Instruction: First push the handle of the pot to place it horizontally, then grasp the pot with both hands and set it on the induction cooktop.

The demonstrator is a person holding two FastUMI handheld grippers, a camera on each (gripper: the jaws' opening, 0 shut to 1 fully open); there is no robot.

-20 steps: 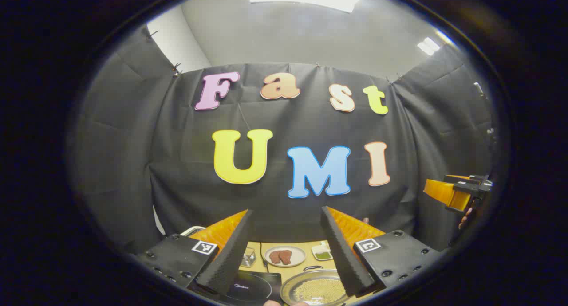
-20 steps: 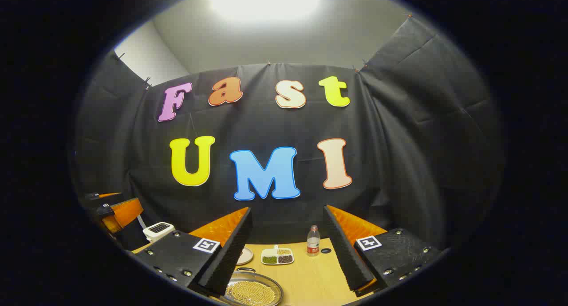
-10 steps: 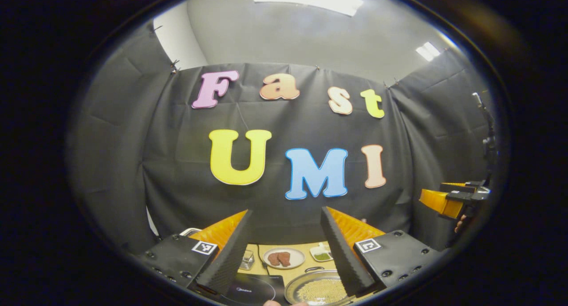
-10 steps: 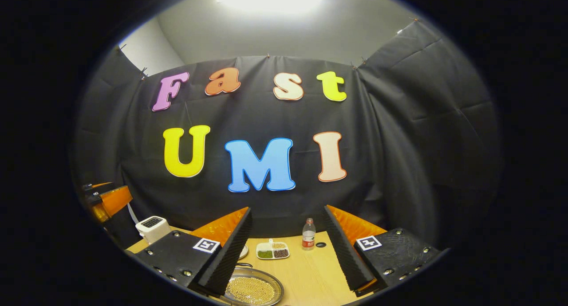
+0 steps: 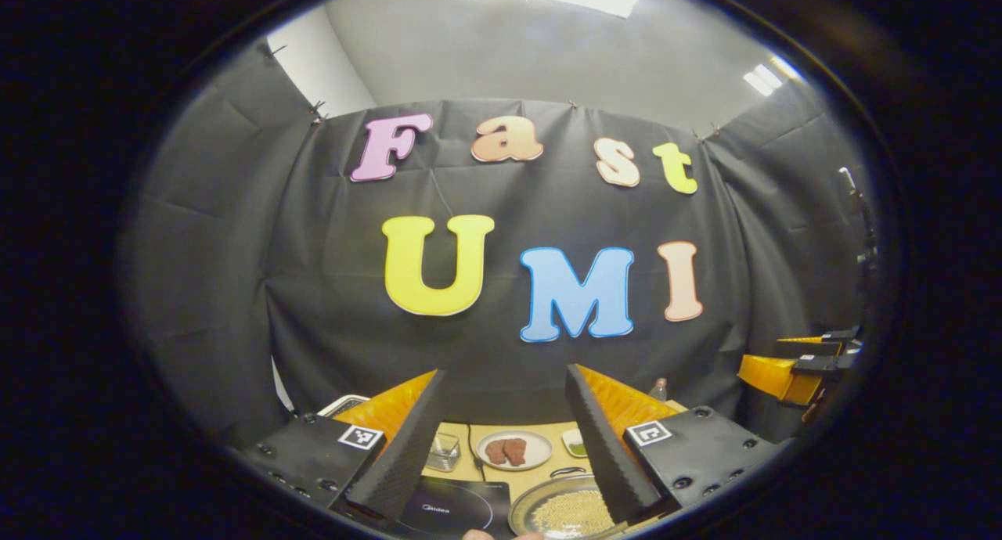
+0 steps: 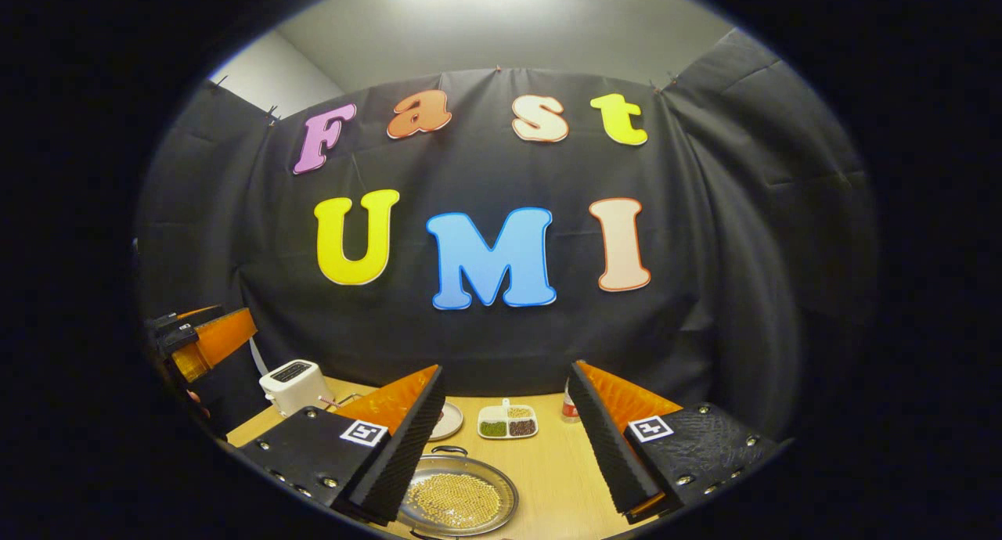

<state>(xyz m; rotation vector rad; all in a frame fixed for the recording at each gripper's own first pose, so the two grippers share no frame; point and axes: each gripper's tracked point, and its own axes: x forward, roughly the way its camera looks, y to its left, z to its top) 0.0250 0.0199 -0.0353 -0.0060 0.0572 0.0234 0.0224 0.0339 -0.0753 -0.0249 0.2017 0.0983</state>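
Pot (image 6: 458, 501): a shallow round metal pan filled with small yellowish grains. In your right gripper view it lies on the wooden table (image 6: 548, 477) at 6 o'clock, partly behind the left finger, with one dark loop handle (image 6: 448, 450) at its far rim. In your left gripper view the pot (image 5: 560, 509) sits at 5 o'clock, partly behind the right finger, with the same handle (image 5: 569, 472) on its far edge.

Induction cooktop (image 5: 454, 509): a flat black slab, just beside the pot at its 9 o'clock in your left gripper view. The pot is on the table, not on the cooktop.

Left gripper (image 5: 505, 438): jaws apart, nothing between them, raised above the table. It also appears at 9 o'clock in your right gripper view.

Right gripper (image 6: 505, 438): jaws apart, holding nothing, raised above the table. It also appears at 3 o'clock in your left gripper view.

Farther items in your left gripper view: a plate (image 5: 514, 451) with two reddish-brown pieces and a small glass (image 5: 444, 451).

Farther items in your right gripper view: a divided dish (image 6: 508, 422) of green and dark contents, a bottle (image 6: 571, 403) partly hidden by the right finger, and a white toaster (image 6: 295, 384) at 8 o'clock.
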